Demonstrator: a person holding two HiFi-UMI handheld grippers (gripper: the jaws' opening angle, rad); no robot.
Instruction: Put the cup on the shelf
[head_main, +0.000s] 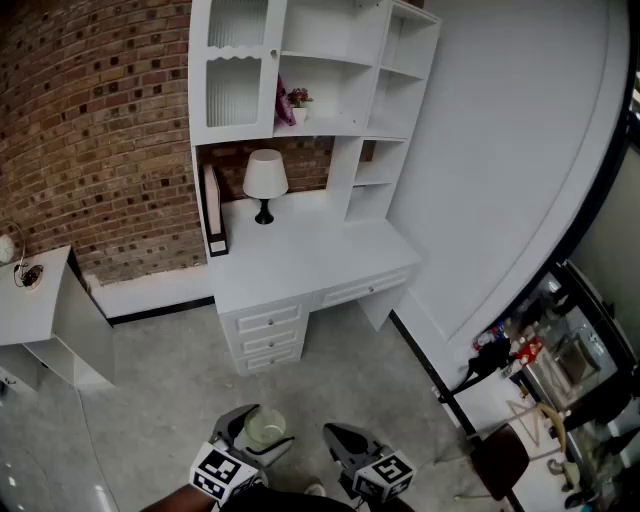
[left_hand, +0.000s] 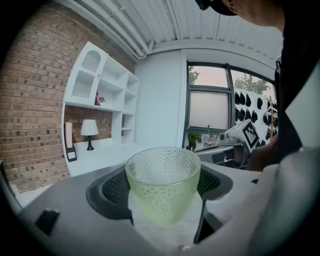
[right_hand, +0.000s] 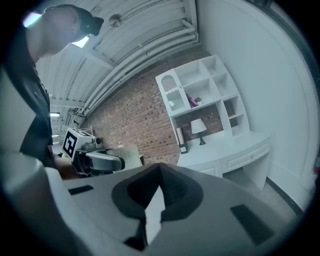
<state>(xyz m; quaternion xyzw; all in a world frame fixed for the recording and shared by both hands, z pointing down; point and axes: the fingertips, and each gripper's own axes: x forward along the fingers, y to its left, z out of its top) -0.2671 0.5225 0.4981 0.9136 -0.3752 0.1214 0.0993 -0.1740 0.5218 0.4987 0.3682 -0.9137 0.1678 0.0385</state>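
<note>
I am in a room furnished like a home study. A white table (head_main: 300, 255) with drawers (head_main: 268, 335) stands under a tall white shelf (head_main: 335, 60). A lamp (head_main: 265, 180) sits on the table against a brick wall (head_main: 90, 120). There is a ribbed panel ceiling (left_hand: 165, 20) and a big window (left_hand: 210, 107).

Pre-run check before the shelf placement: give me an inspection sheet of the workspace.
Surface: white desk top, carries lamp and folder.
Job's things: pale green dimpled glass cup, held above the floor; white shelf unit above the desk.
Clutter: white-shaded lamp, pink upright folder; small flowering plant on a shelf.
Grippers: left gripper shut on the cup; right gripper shut, empty.
Cables: thin cord on white side cabinet.
Surroundings: red brick wall, grey floor.
</note>
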